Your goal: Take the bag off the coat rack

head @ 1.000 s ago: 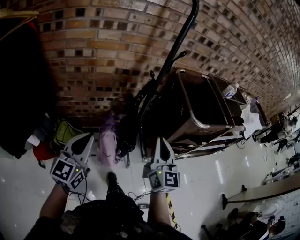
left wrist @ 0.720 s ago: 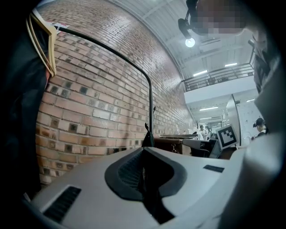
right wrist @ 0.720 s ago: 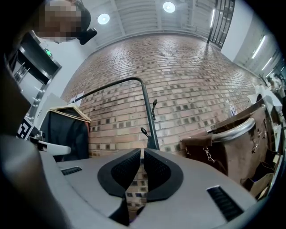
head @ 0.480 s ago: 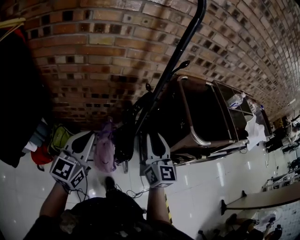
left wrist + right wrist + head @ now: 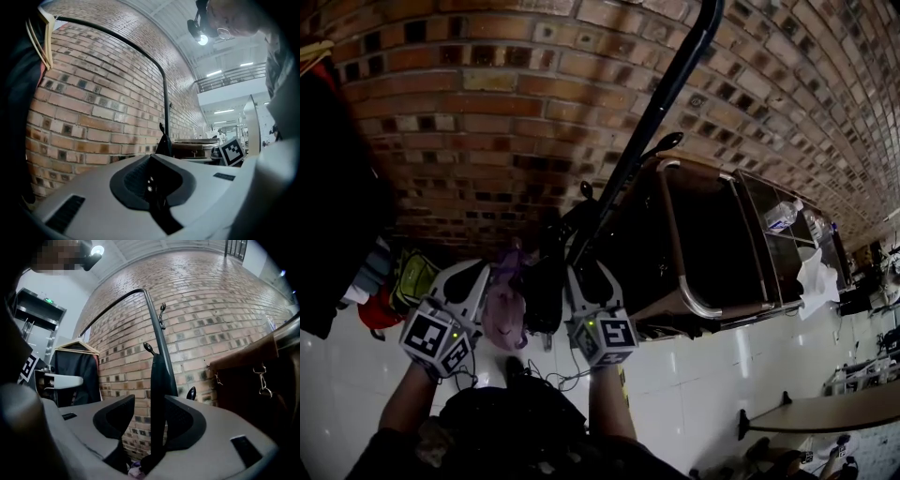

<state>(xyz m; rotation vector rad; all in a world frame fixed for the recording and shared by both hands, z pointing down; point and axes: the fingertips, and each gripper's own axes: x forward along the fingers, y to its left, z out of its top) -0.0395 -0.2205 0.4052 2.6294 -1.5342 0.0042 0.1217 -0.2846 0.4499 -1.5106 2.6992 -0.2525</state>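
A black coat rack pole (image 5: 647, 122) leans up across the brick wall. From one of its hooks (image 5: 149, 348) a black bag (image 5: 546, 286) hangs by a black strap (image 5: 158, 390). A purple bag (image 5: 504, 314) hangs to its left. My right gripper (image 5: 584, 279) is at the black bag. In the right gripper view its jaws (image 5: 154, 404) are opening, with the strap between them and a gap at the left pad. My left gripper (image 5: 476, 274) is left of the purple bag, and in the left gripper view it (image 5: 157, 164) is shut with nothing in it.
A brown cabinet with a metal frame (image 5: 703, 244) stands right of the rack. A dark coat (image 5: 328, 187) hangs at far left above a green bag (image 5: 412, 277) and a red thing (image 5: 370, 309). Cables (image 5: 548, 375) lie on the white floor tiles.
My right gripper has moved forward and left to the black bag, and its jaws have parted around the strap. The left gripper has barely moved.
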